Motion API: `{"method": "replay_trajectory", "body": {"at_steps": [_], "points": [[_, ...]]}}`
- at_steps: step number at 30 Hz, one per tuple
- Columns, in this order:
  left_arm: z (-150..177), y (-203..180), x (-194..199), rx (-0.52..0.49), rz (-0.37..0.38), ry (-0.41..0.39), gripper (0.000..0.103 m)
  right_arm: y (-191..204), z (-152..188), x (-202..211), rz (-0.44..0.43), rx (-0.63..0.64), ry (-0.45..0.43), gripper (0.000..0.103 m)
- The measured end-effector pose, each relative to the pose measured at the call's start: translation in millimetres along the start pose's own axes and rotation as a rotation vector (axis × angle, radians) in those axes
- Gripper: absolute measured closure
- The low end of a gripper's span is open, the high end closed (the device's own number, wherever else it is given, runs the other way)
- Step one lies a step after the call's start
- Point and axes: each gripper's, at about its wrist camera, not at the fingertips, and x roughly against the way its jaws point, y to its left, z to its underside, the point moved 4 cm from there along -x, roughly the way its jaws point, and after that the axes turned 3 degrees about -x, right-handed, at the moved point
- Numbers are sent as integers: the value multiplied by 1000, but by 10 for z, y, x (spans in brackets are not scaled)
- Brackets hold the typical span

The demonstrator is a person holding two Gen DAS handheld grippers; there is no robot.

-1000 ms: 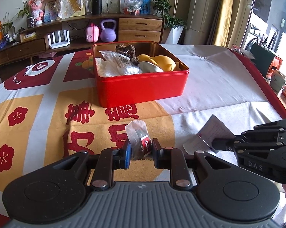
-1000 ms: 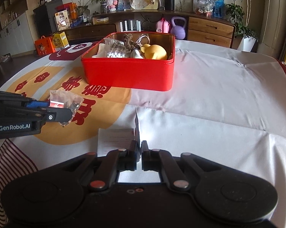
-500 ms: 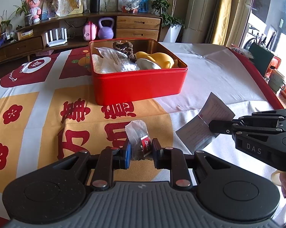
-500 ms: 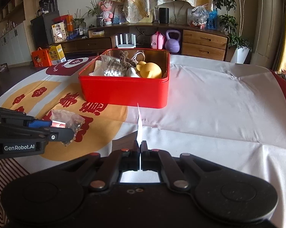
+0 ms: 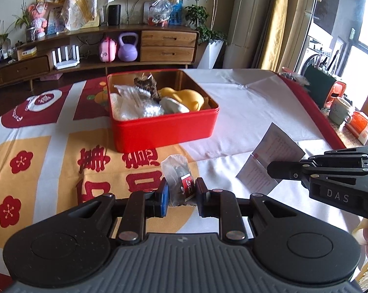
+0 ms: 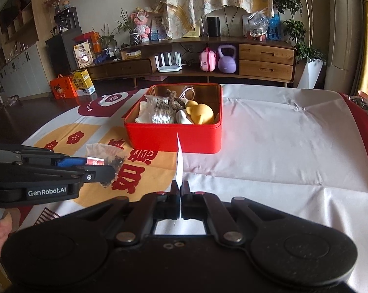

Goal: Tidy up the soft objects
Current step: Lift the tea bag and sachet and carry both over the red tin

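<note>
left gripper (image 5: 180, 191) pinches a clear snack bag (image 5: 176, 178), up off the table | right gripper (image 6: 180, 190) pinches a paper sheet (image 5: 269, 163) | red box (image 5: 164, 131) sits just ahead, full of soft things

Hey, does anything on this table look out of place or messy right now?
Nothing looks spilled or damaged. The red tin sits level with soft items piled inside. The only loose pieces are in hand: left gripper clamps a small plastic bag, right gripper pinches a paper sheet.

Curved wooden sideboard (image 6: 208, 66) along the wall, yellow curtains (image 5: 276, 19), daylit window (image 5: 364, 41).
</note>
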Motion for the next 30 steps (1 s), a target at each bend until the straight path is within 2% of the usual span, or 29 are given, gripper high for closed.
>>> {"method": "replay_trajectory", "body": {"at_steps": [6, 16, 24, 30], "points": [[-160, -73, 176, -10, 11, -18, 81, 70, -187, 205, -11, 4, -14, 102], [-554, -64, 326, -6, 35, -27, 81, 21, -597, 324, -32, -18, -12, 102], [-893, 18, 273, -23, 26, -42, 81, -18, -980, 233, -32, 2, -35, 102], [-1074, 133, 85, -24, 11, -34, 81, -60, -1196, -25, -15, 13, -33, 102]]}}
